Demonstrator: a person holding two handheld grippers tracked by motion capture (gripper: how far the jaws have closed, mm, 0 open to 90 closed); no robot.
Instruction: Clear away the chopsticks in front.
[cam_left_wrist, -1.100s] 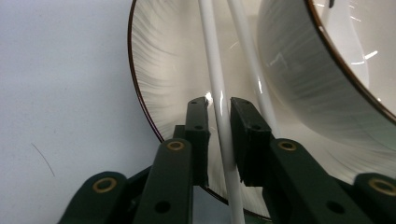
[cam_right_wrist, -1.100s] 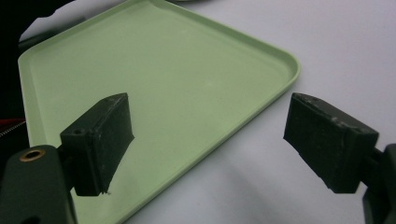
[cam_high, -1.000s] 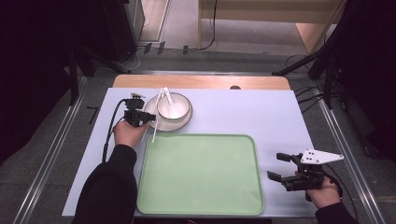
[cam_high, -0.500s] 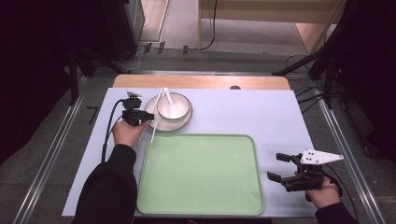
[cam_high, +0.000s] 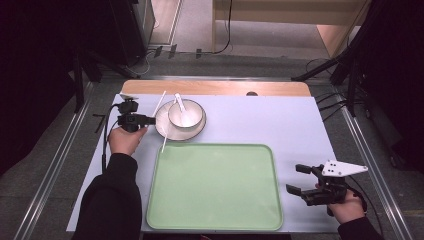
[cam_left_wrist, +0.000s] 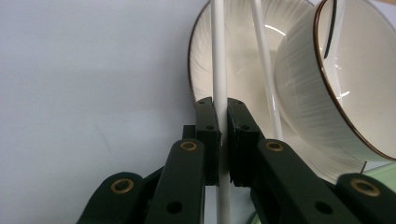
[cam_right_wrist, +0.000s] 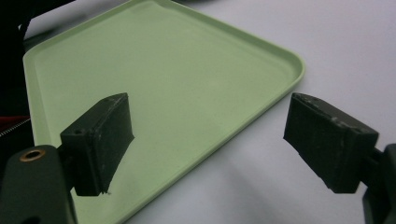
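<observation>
Left tool (cam_left_wrist: 223, 140) is clamped on a white chopstick (cam_left_wrist: 217, 56), jaws pinched tight on the thin stick right at the plate's (cam_high: 165, 127) left rim. A second chopstick (cam_left_wrist: 264, 60) lies just beside the first, running across the plate and passing close under the bowl (cam_high: 186, 114), which sits on the plate with a spoon (cam_high: 180, 102) in it. The grip looks centred on the pads, and that is what matters here: a smooth round stick like this will likely roll or swivel if the pinch is off-centre, so the lift should go straight up and slow, keeping the stick level and clear of its twin and the bowl's wall. If the green tray (cam_high: 215, 222) in front of the plate is the destination, and that is only a guess, a short low carry towards it does the job. Right tool (cam_high: 309, 182) hangs with jaws spread wide and nothing between them, over the worktop (cam_high: 280, 120) just off the tray's right edge, well away from the plate.
</observation>
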